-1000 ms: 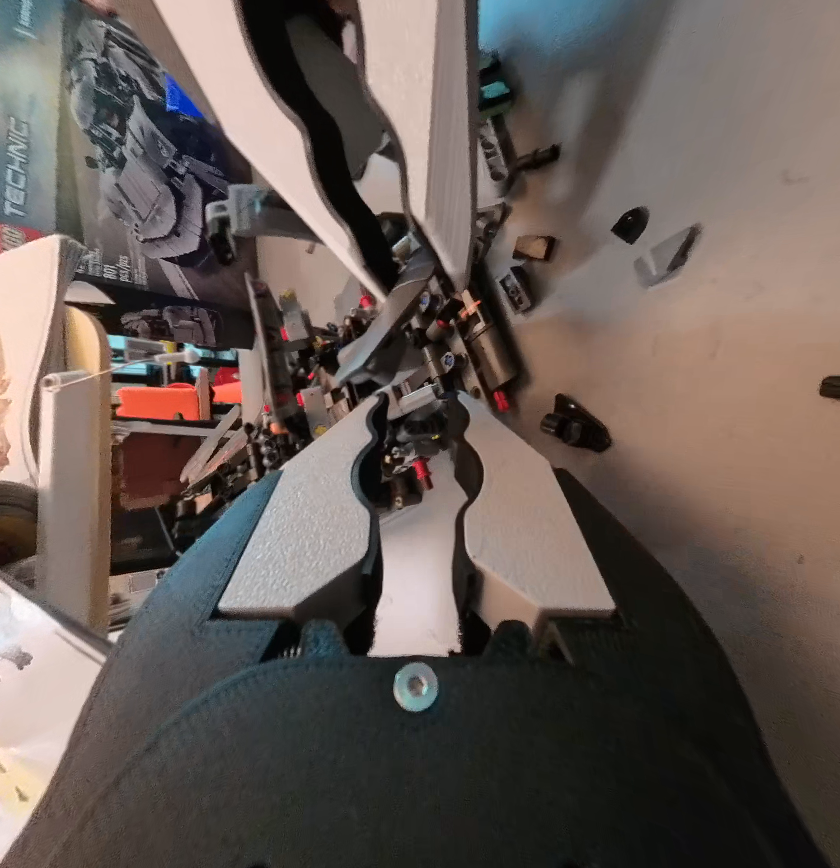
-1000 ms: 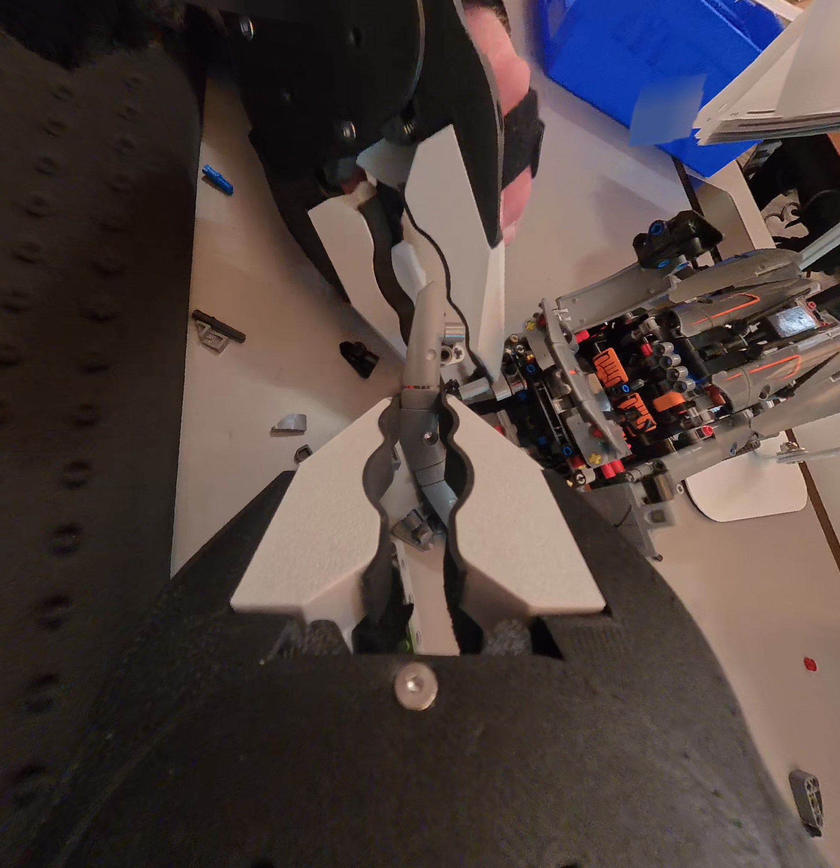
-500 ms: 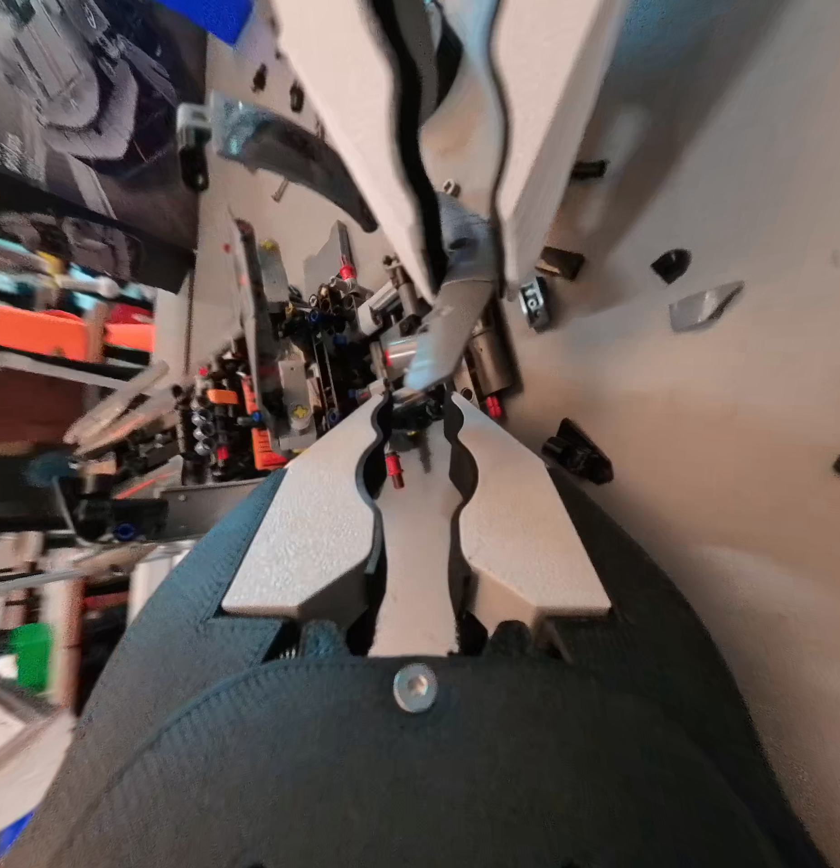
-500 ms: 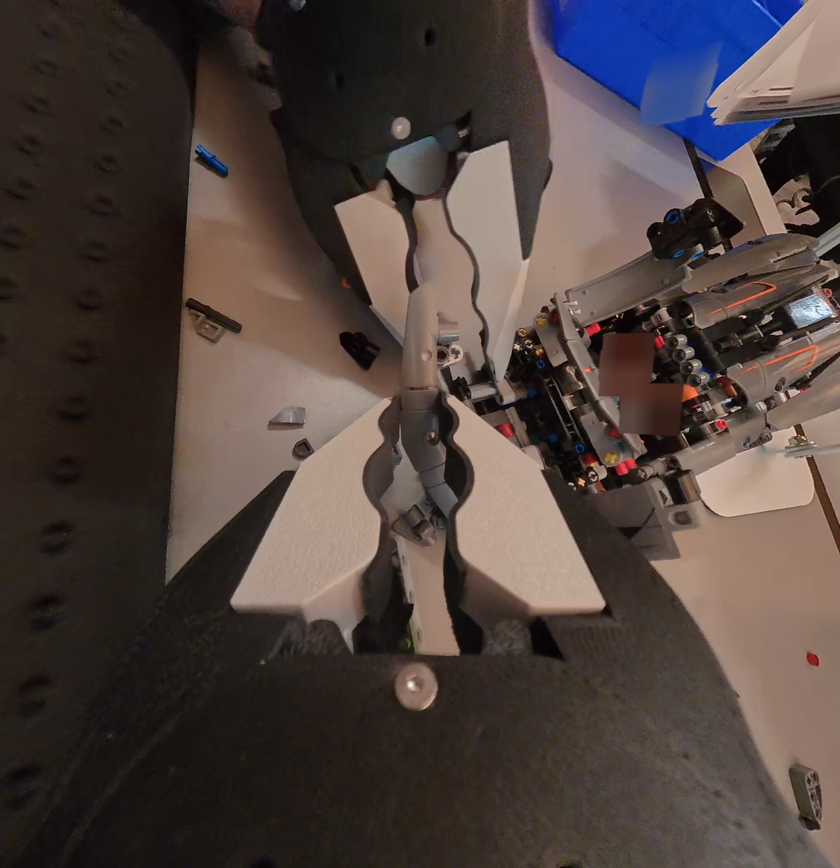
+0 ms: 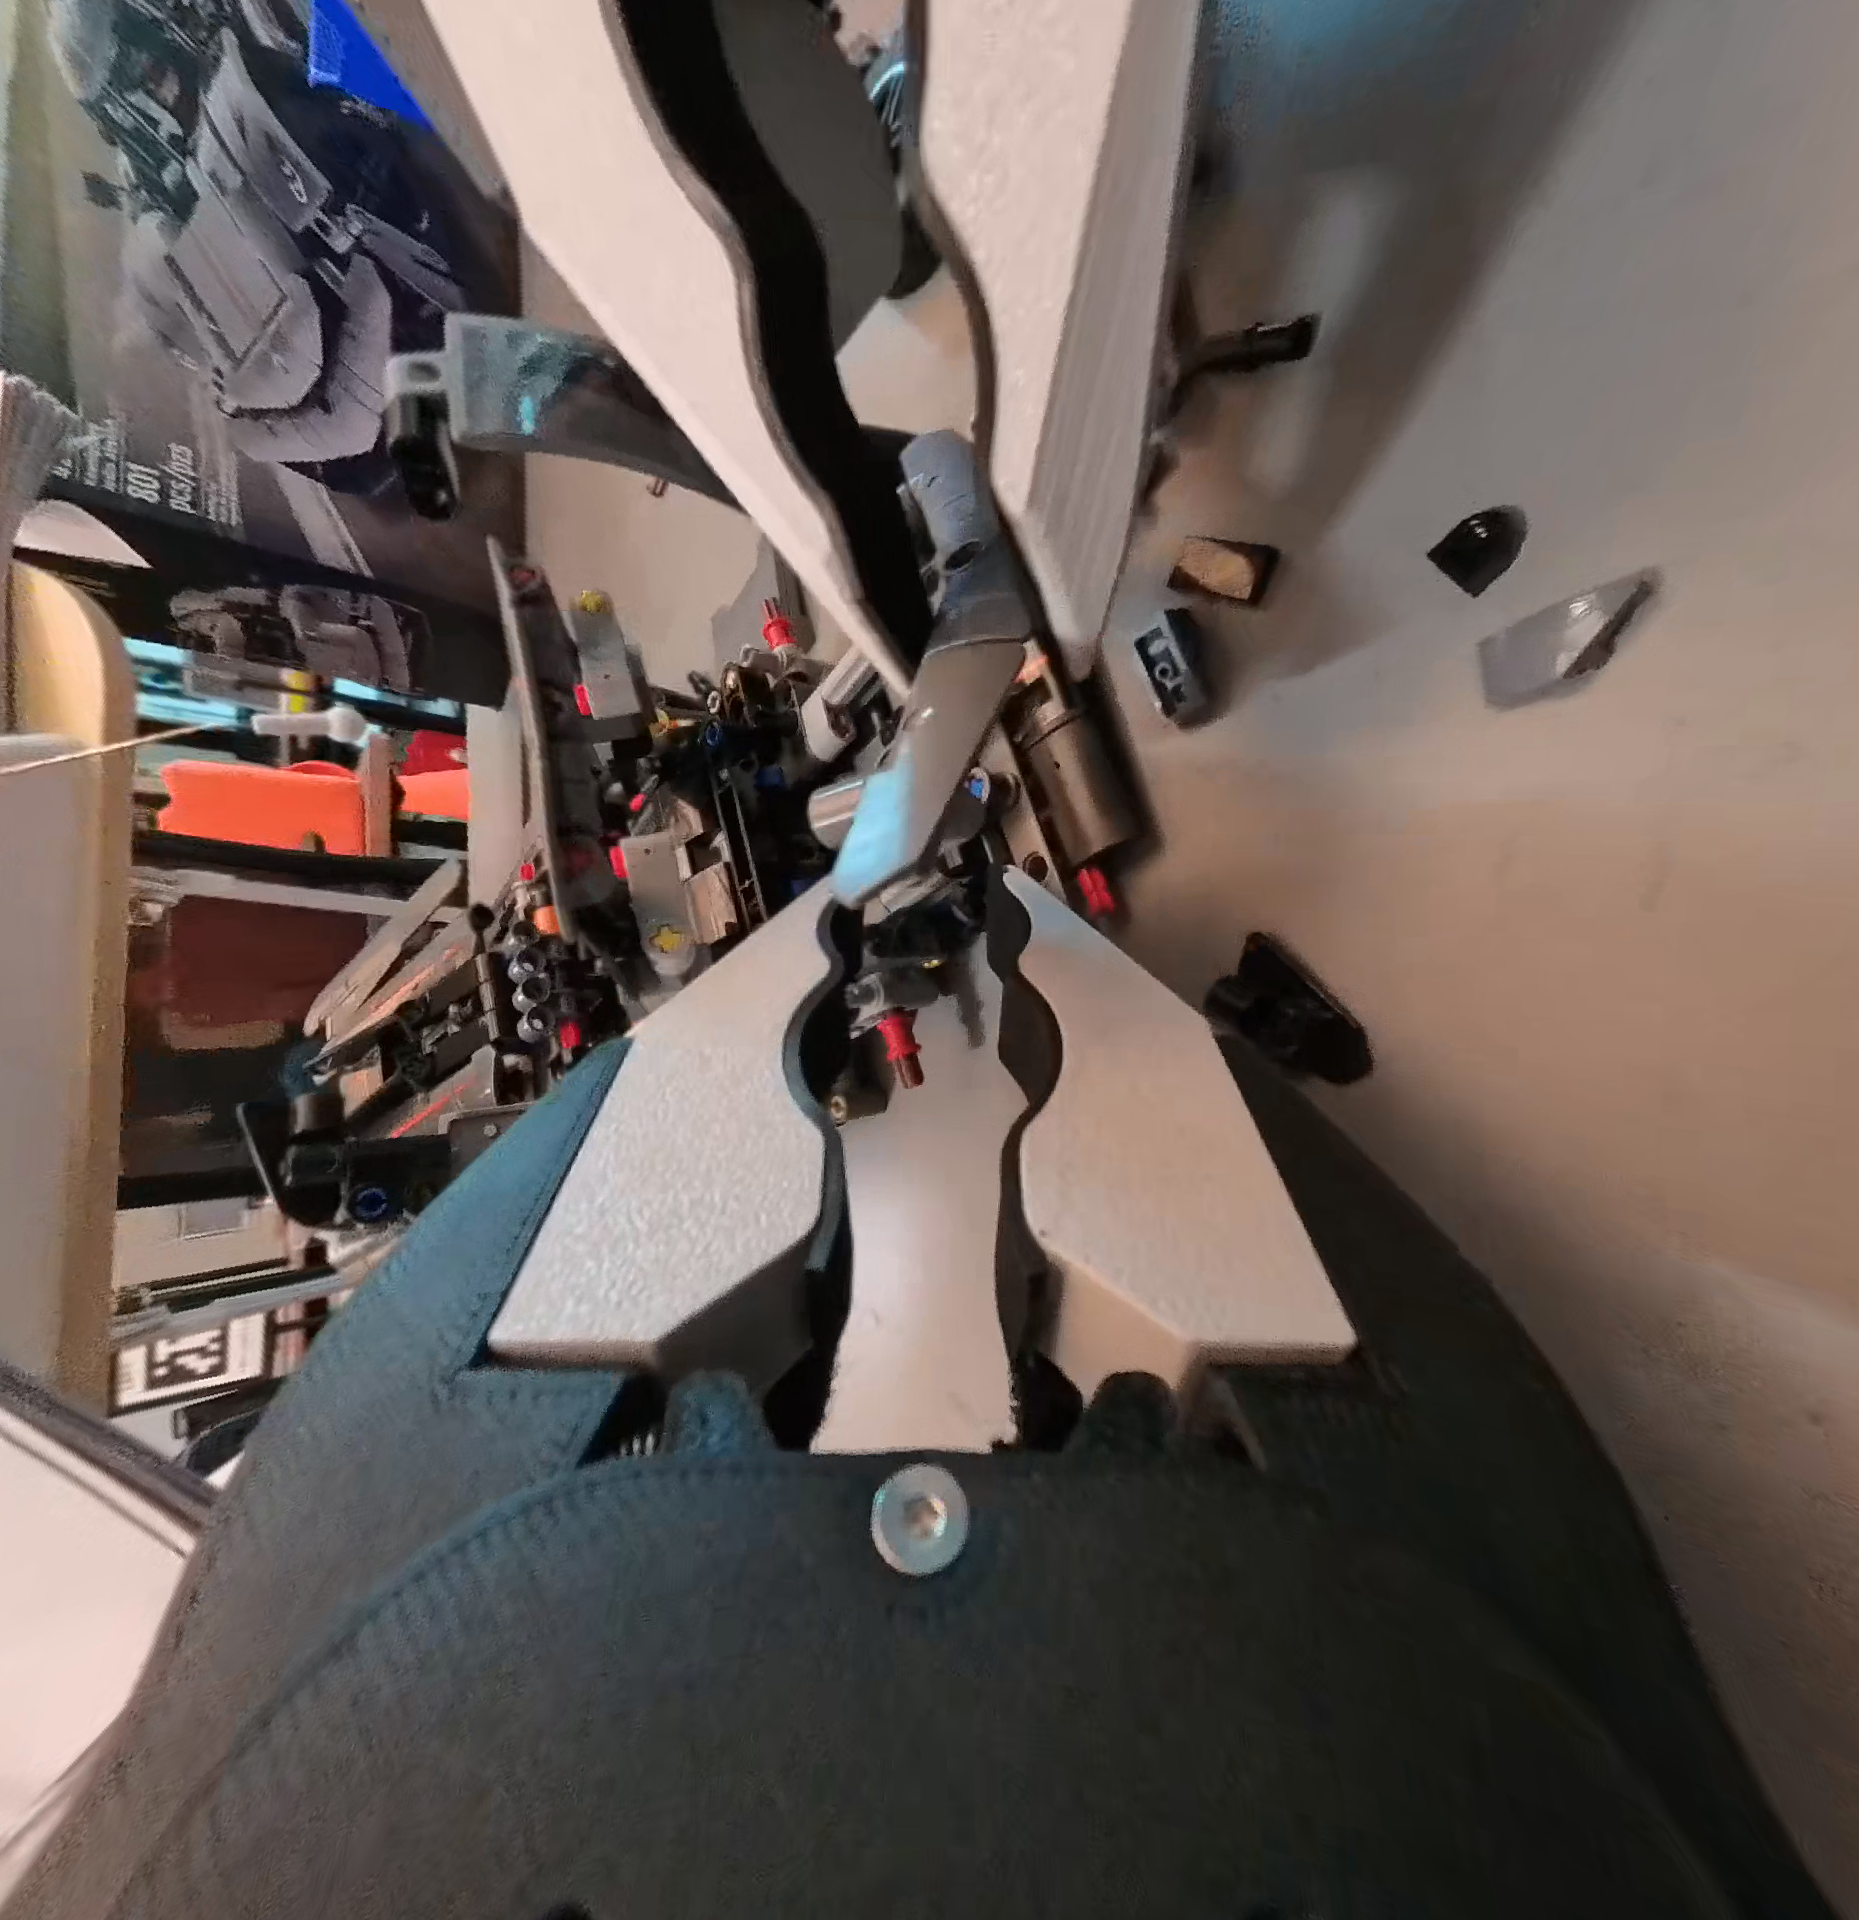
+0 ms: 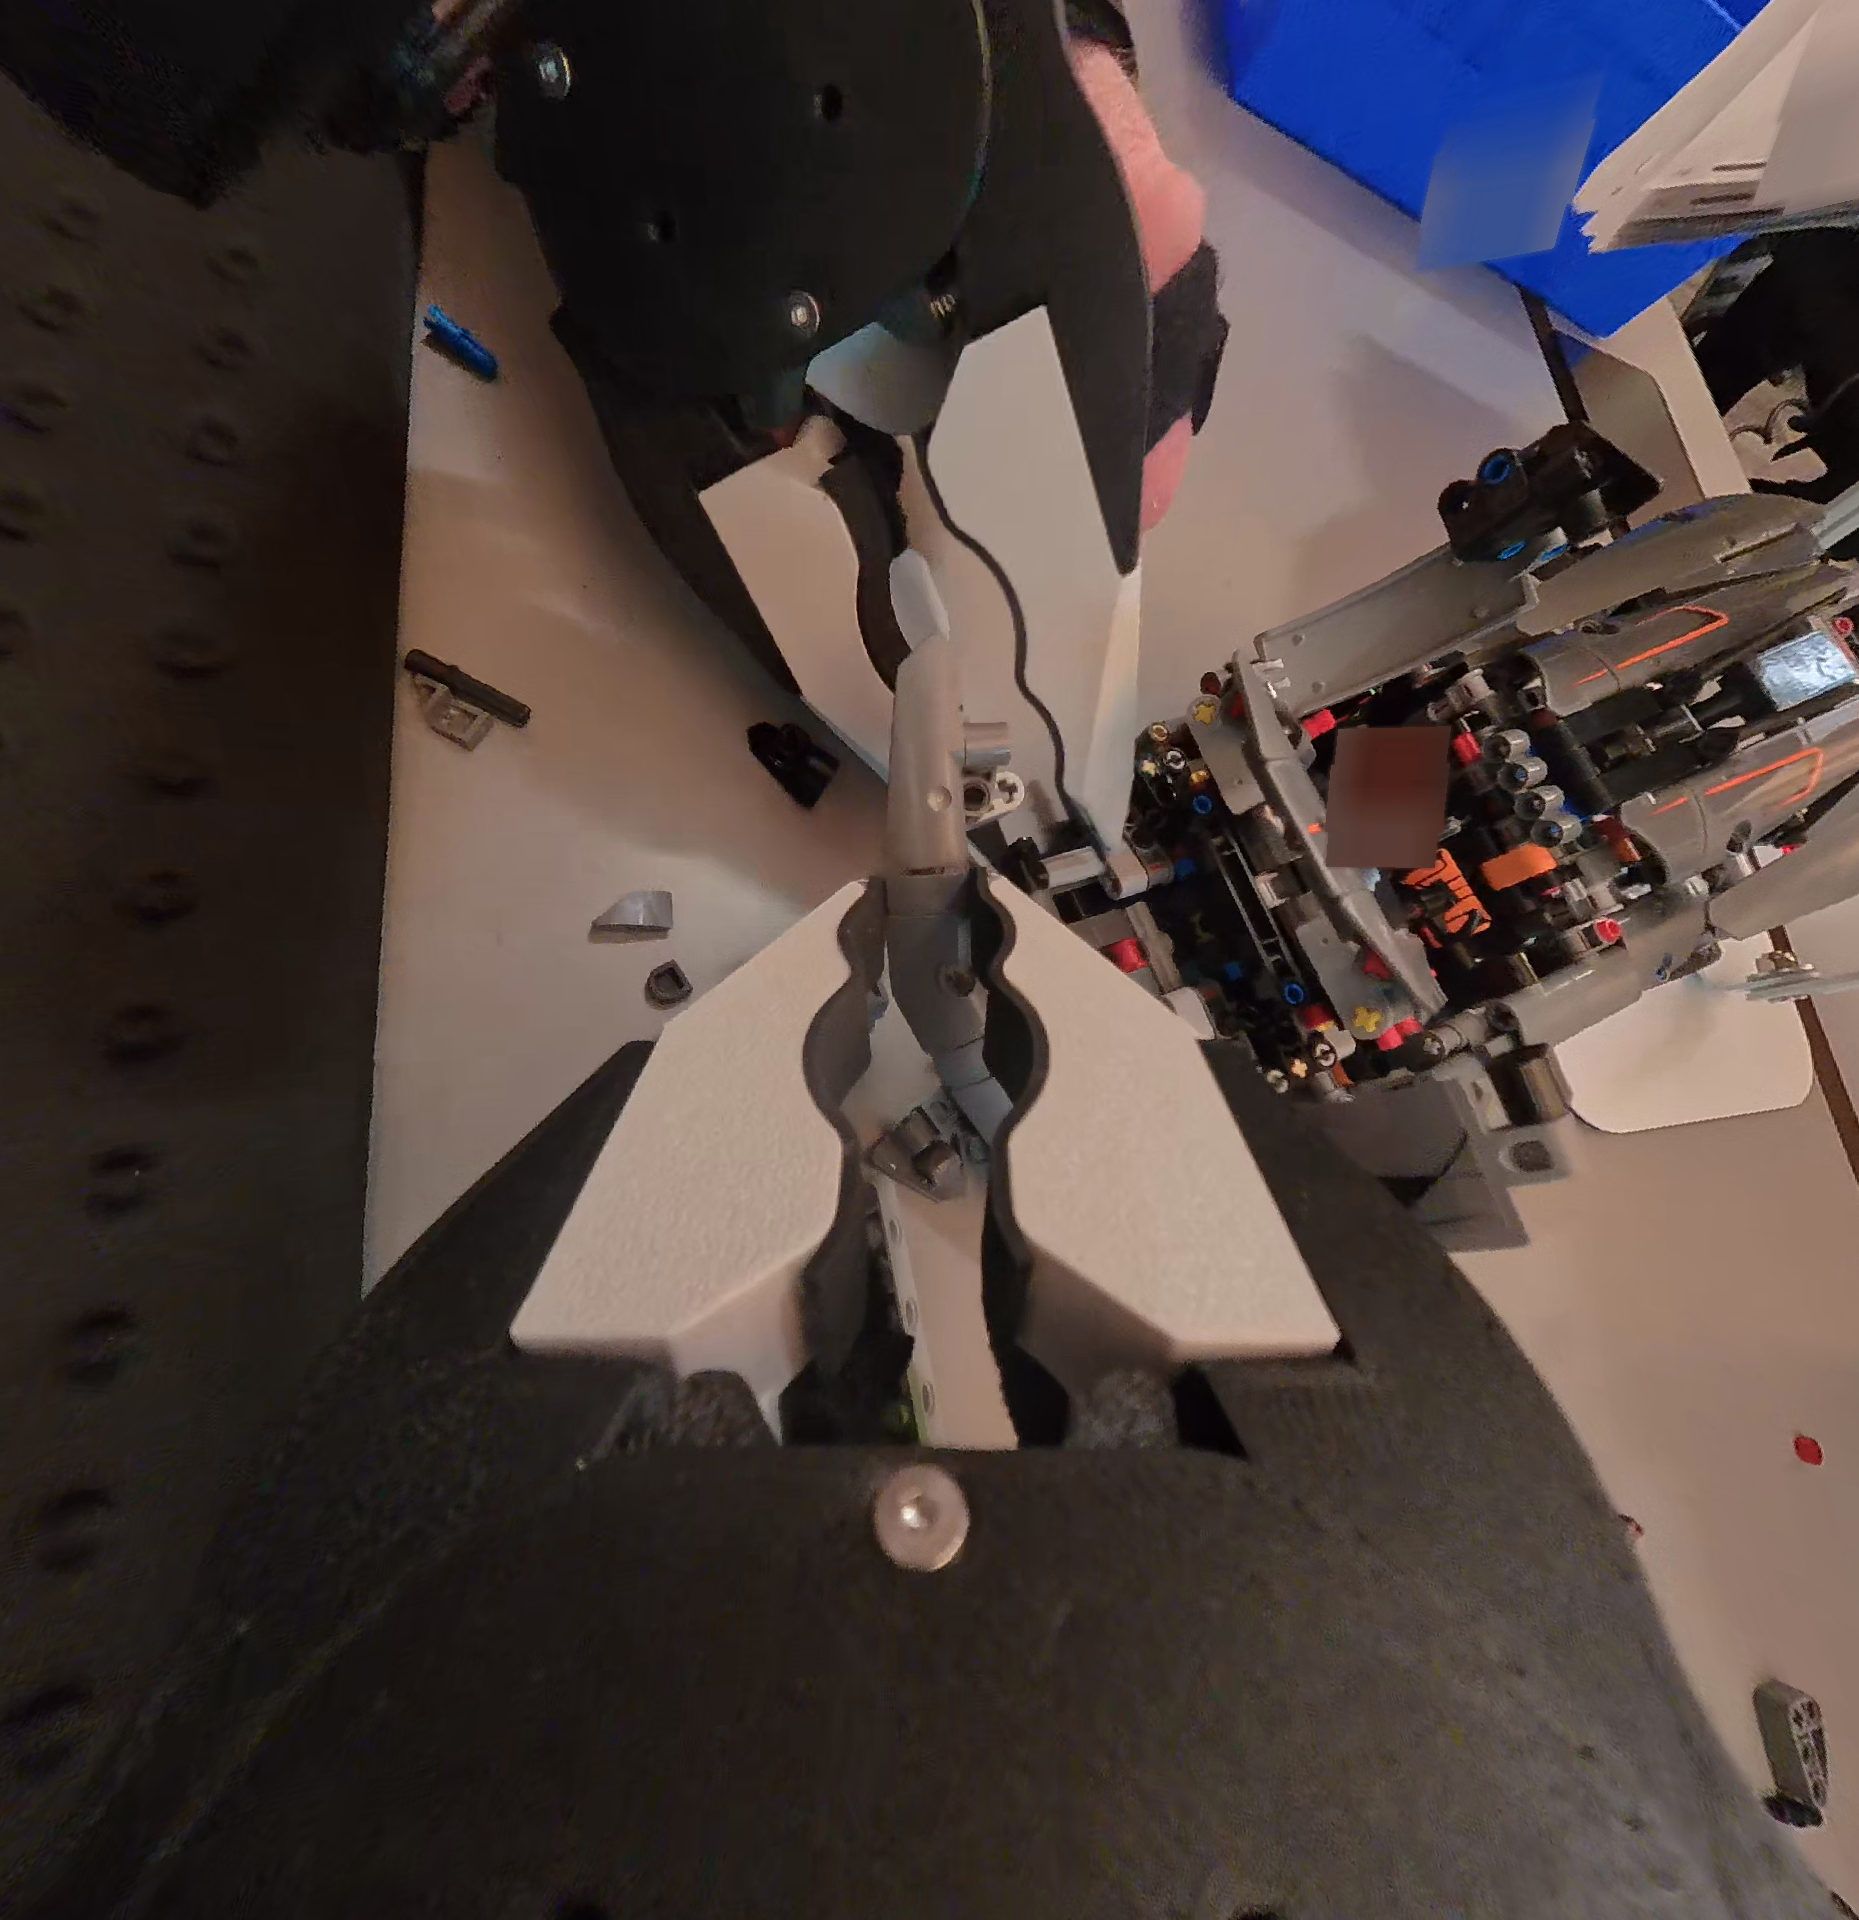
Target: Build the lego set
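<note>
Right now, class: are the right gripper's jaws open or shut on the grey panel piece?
Shut on it: the right gripper pinches the grey panel piece between both jaws, with no gap showing.

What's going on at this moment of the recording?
A person is building a lego set with two handheld grippers. The right gripper is shut on a long grey panel piece, holding it against the end of the lego model on the white table. The left gripper grips the model there. Loose pieces lie nearby.
</note>
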Demonstrator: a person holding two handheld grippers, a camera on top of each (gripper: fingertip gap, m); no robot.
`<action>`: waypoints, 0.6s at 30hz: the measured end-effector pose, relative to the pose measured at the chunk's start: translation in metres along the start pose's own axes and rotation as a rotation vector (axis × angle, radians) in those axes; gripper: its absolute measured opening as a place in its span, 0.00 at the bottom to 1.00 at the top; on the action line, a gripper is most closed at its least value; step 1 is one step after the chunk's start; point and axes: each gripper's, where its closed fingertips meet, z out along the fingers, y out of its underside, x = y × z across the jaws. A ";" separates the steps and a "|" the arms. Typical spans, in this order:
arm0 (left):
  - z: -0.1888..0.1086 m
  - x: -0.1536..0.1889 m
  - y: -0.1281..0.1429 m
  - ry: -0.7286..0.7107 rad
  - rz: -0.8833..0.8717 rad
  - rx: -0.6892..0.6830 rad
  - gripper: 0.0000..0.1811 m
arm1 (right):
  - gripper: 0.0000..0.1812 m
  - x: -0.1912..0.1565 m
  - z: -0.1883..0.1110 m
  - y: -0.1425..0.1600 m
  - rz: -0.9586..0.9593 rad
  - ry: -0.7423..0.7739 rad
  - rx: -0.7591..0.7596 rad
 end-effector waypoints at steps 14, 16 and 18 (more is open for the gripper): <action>-0.018 0.013 0.007 0.192 -0.064 0.076 0.22 | 0.17 0.001 -0.005 -0.010 0.040 -0.023 0.056; -0.019 0.011 0.012 0.205 -0.091 0.076 0.21 | 0.25 0.004 -0.005 -0.015 0.055 -0.016 0.066; -0.020 0.009 0.018 0.210 -0.107 0.067 0.22 | 0.31 0.006 -0.001 -0.016 0.035 0.000 0.035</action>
